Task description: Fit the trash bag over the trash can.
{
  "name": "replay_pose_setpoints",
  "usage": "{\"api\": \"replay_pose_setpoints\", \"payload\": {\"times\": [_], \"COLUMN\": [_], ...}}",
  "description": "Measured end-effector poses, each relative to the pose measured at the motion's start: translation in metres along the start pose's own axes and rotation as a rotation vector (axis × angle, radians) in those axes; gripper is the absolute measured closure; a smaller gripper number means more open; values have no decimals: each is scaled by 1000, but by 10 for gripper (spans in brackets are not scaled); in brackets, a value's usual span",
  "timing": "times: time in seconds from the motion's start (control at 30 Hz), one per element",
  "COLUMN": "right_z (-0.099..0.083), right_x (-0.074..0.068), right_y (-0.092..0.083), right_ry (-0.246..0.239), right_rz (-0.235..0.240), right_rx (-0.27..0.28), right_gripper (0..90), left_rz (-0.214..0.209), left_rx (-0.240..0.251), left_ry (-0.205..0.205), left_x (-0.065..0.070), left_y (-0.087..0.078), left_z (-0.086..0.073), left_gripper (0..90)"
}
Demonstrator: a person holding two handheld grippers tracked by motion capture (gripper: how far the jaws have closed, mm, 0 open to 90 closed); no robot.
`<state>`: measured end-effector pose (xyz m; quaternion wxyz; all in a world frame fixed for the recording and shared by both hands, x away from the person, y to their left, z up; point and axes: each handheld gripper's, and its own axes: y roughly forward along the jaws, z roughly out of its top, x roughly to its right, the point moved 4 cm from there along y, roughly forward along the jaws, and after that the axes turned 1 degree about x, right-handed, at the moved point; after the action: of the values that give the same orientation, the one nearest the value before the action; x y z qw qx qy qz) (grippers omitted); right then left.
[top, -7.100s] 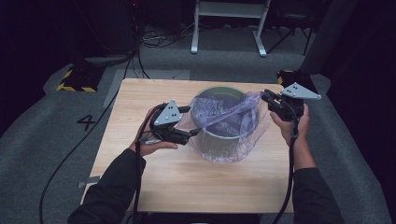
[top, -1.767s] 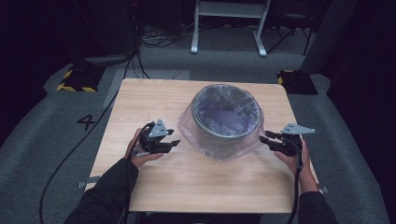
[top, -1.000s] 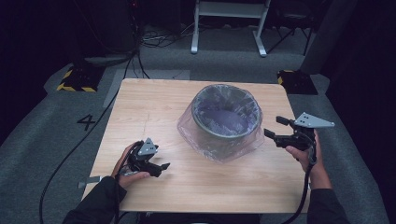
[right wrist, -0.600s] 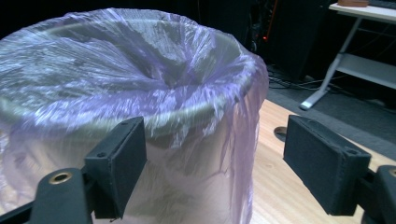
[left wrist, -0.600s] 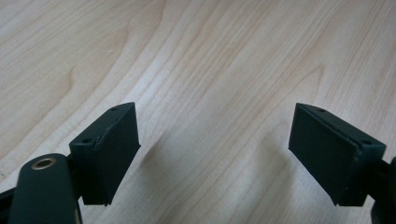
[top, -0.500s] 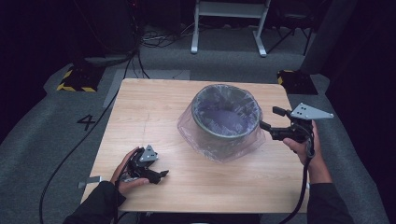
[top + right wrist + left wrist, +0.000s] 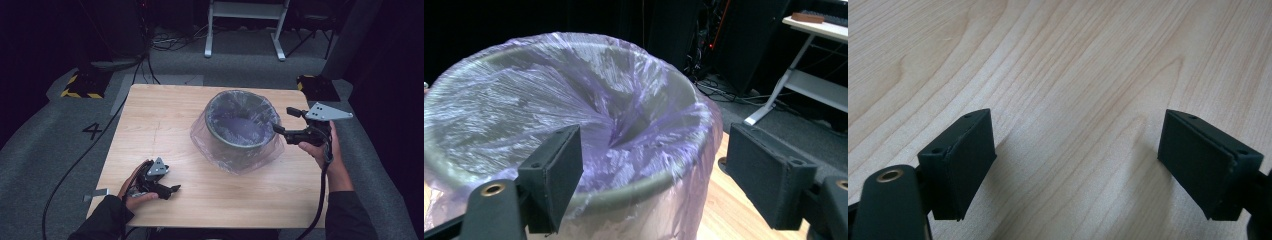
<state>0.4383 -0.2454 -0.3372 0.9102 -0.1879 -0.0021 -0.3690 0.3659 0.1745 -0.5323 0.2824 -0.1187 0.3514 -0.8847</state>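
Grey bin [image 7: 239, 131], lined with purple plastic bag [image 7: 235, 127], stood mid-table [image 7: 165, 115]. Right gripper [image 7: 285, 122] hovered beside bin rim, jaws wide, empty. Left gripper [image 7: 171, 190] rested near table's front edge, jaws wide, empty.

A see-through purple bag [image 7: 235, 150] lines a grey bin [image 7: 239, 142]. The surface [image 7: 165, 115] is light wood with wavy lines.

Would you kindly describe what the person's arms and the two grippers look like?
Both forearms wear dark long sleeves. Each hand carries a black two-jaw gripper with flat rectangular pads. The left gripper and right gripper each bear a grey three-cornered plate and trail a black cable.
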Motion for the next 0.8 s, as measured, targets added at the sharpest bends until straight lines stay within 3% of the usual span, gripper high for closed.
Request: {"api": "replay_pose_setpoints", "payload": {"times": [0.3,0.37,0.57,0.8], "right_z": [13,14,16,23], "right_x": [-1,1,6,4], "right_y": [9,14,29,42], "right_ry": [-6,-24,23,-1], "right_rz": [-21,-45,-26,-25], "right_rx": [-17,-32,-38,-58], "right_gripper": [228,222,223,221], "left_rz": [-3,-3,-3,-2], "left_rx": [-4,-4,-4,-7], "left_ry": [2,2,5,6], "left_x": [-1,-1,-1,-1], "left_y": [1,1,1,1], "left_z": [0,0,0,1], "left_gripper": [131,129,129,125]}}
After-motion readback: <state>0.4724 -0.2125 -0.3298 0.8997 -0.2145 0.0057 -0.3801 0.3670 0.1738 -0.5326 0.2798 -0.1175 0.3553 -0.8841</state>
